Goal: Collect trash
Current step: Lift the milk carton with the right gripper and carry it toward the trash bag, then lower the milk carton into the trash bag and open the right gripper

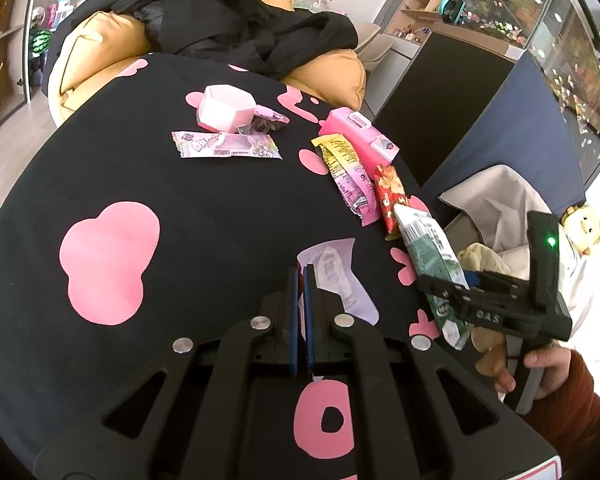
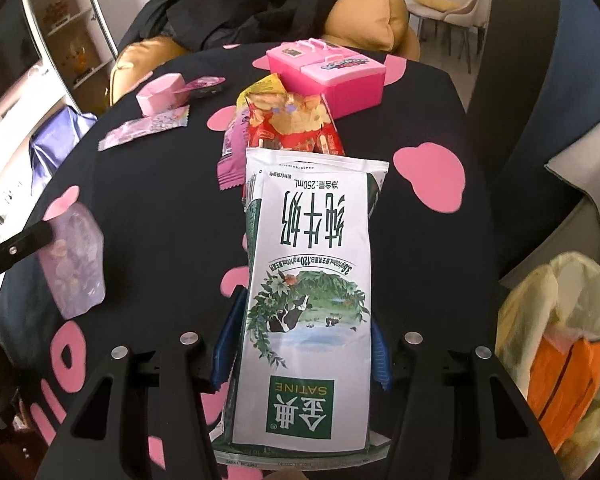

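My right gripper (image 2: 304,320) is shut on a flattened green and white milk carton (image 2: 308,280), held above the black table with pink blobs (image 2: 160,200); it also shows in the left wrist view (image 1: 432,252). My left gripper (image 1: 302,276) is shut and empty, its tips beside a clear lilac wrapper (image 1: 340,276). On the table lie a red snack wrapper (image 1: 390,200), a purple-yellow wrapper (image 1: 348,172) and a pastel wrapper (image 1: 226,146).
A pink toy case (image 1: 360,136) and a pale pink box (image 1: 228,110) stand on the table. A lined trash bin (image 1: 496,216) sits right of the table, with a bag of trash (image 2: 556,344) seen at right. A sofa with black clothes (image 1: 228,28) lies behind.
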The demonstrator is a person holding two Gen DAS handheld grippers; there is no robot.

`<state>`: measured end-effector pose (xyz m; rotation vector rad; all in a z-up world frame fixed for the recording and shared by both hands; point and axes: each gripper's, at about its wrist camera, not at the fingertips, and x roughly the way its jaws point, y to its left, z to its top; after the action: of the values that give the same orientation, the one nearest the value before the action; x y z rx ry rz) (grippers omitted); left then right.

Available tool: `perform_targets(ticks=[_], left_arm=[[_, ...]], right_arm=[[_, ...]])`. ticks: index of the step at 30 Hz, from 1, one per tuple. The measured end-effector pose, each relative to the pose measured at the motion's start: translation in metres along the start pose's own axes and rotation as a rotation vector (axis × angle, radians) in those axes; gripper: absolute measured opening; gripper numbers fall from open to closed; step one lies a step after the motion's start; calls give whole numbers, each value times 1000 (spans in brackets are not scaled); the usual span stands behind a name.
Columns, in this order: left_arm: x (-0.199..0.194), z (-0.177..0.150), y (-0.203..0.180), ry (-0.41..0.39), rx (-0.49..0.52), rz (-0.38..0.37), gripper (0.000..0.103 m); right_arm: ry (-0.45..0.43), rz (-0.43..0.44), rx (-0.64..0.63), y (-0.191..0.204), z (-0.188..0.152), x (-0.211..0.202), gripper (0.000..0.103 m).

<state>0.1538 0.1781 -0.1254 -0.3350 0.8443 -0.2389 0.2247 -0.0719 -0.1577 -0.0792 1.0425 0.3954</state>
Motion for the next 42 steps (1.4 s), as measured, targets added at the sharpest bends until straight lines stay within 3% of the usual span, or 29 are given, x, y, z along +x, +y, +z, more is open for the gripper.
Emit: perform_targets(ticks=[2,5,13,20,27,36,42], left_arm=[[1,0,1,4,-3,4,3],[3,-1,1,10,-6,11,3],[6,-2,-1,12,8,16,3],[4,-1,-6,8,30,25,3],[-11,13,-33,-42,97,24,3],[-44,36,-115,-139,263,-2,3],[-28,45,-210,-123,403,-120,3]], right_arm=[[2,-5,-13,2,5,2,51],[-8,69,-16,1,13,-4,51],[16,102,-27,-4,10,-10,51],[-105,84,-24,-5,6,-35,51],[-247,42,-59,-6,8,-90,51],[-427,-81,-55,-46,-21,-173,51],[-511,-188,9,-101,-58,-222,51]])
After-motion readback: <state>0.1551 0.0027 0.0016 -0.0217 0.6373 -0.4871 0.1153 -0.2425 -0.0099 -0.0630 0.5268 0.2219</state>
